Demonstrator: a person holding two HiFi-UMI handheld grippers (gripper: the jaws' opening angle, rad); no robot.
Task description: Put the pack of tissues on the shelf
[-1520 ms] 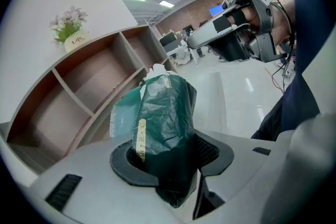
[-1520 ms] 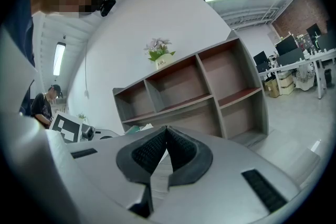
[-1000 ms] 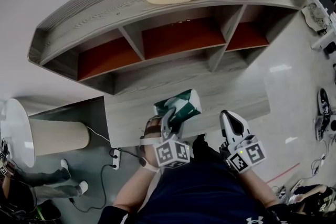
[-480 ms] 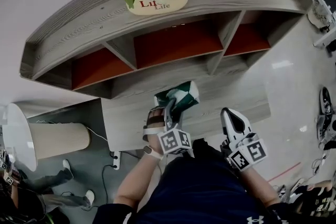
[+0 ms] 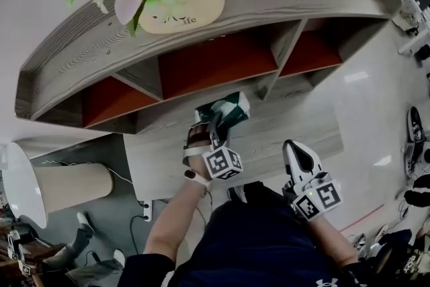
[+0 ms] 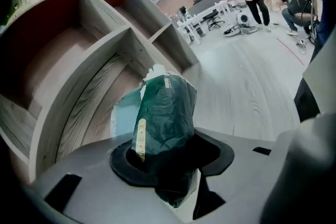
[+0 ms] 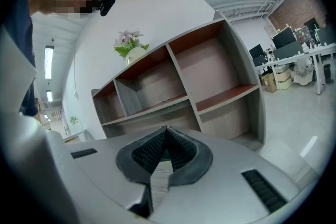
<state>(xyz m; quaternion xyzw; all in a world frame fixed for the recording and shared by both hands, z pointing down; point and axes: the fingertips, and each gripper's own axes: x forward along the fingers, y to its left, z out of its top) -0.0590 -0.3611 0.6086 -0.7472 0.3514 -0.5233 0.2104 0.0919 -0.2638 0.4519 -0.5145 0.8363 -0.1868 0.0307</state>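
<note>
1. The left gripper (image 5: 216, 130) pinches the pack of tissues (image 5: 226, 112). Its dark jaws clamp the lower end of the pack, and the crinkled top sticks out past them.
2. The pack of tissues is soft, glossy dark-green plastic wrap with white patches and a pale strip down one side. It is creased and roughly block-shaped.
3. The pack is held in front of the shelf (image 5: 222, 23), near its middle compartment, and rests on no board.
4. The shelf is grey wood-grain board with a flat top, square open compartments and smooth red-brown panels inside.
5. The right gripper (image 5: 296, 150) has its ribbed dark pads pressed together, tips meeting, with nothing between them.
6. A rounded cream flower pot (image 5: 181, 0) with pink blossoms sits on the shelf top.
</note>
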